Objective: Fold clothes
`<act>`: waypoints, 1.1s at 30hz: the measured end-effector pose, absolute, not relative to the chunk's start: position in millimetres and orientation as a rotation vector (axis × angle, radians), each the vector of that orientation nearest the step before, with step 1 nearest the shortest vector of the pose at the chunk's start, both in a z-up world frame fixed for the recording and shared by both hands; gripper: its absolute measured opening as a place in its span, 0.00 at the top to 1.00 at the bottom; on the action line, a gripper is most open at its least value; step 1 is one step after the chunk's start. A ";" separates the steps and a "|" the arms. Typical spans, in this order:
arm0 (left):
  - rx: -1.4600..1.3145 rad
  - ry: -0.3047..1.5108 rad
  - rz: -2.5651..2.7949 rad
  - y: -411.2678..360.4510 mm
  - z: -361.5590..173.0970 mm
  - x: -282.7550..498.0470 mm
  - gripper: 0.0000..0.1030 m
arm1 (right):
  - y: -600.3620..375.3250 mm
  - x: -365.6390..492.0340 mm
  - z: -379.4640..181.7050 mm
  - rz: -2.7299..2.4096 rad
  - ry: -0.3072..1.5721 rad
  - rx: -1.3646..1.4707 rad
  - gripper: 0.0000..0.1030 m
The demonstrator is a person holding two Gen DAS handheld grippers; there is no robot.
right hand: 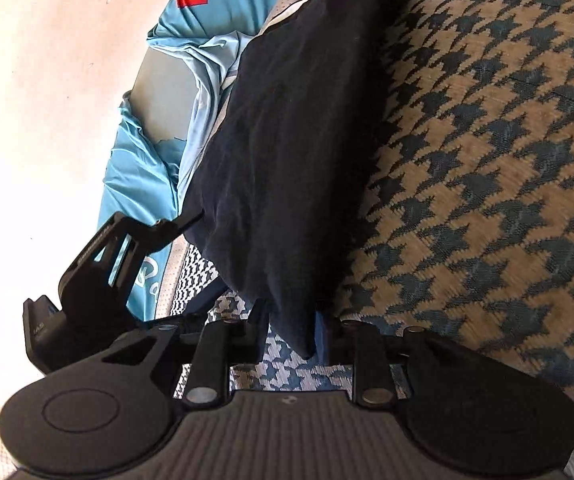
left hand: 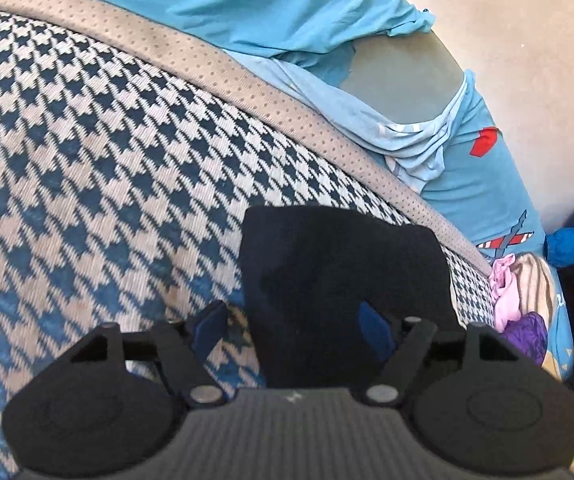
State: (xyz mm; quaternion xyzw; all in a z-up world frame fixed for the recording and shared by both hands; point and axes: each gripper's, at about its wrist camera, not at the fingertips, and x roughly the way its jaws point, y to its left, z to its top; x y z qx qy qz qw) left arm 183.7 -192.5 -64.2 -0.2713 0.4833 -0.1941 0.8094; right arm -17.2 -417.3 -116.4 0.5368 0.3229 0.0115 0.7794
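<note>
the left gripper (left hand: 293,330) has its jaws wide, with the dark cloth (left hand: 339,272) lying between them on the checked mat (left hand: 87,152). the right gripper (right hand: 291,326) has its jaws pinched on the cloth's end. a blue sheet (right hand: 135,176) lies beside the mat.

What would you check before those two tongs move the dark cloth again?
1. Left tongs around dark cloth: ok, blue pads apart with cloth between them.
2. Right tongs pinching cloth: ok, a corner sits between them.
3. Cloth folded flat: cannot tell, it looks bunched.
4. Cloth lying on checked mat: ok.
5. Blue sheet caught in either tongs: ok, not caught.
</note>
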 end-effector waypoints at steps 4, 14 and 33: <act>-0.560 1.016 -0.421 -198.6 -64.9 189.2 0.27 | -415.2 -10.7 -117.1 0.020 0.691 1.158 0.78; -0.526 0.992 -0.384 -198.6 -67.4 187.9 0.79 | -413.4 -3.9 -114.8 0.004 0.722 1.123 0.90; -0.435 0.965 -0.284 -147.9 -42.0 139.2 0.84 | -375.0 -23.6 -97.4 0.148 0.779 0.984 0.91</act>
